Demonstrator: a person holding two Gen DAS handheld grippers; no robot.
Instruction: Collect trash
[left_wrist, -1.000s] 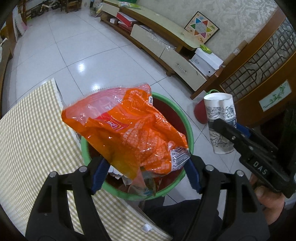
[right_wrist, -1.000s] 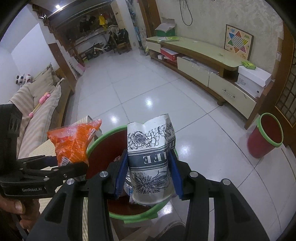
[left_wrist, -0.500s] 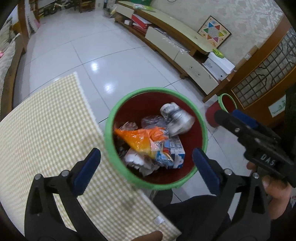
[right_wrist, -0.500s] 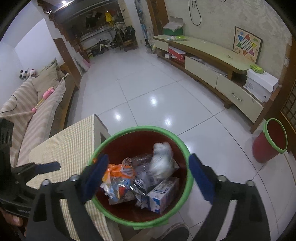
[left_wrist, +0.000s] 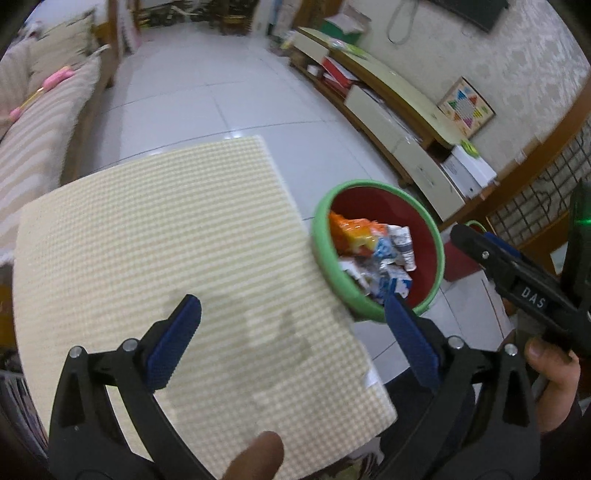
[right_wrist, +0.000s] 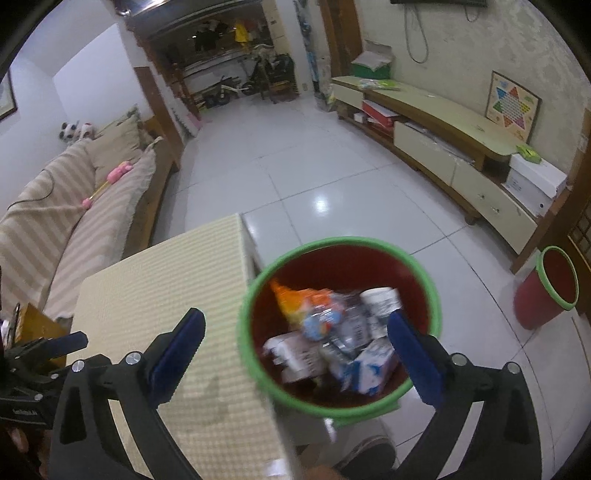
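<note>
though both tongs (left_wrist: 291, 341) (right_wrist: 295, 349) gape empty, trash (right_wrist: 332, 332) fills the bin (right_wrist: 247, 295).

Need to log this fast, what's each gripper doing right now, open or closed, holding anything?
Left gripper: open, holding nothing, jaws just opened.
Right gripper: open, holding nothing, jaws just opened.

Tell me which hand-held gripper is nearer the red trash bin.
Right. The right hand-held gripper hangs open over the red trash bin's left rim; the left hand-held gripper is open over the checkered tablecloth beside it.
</note>
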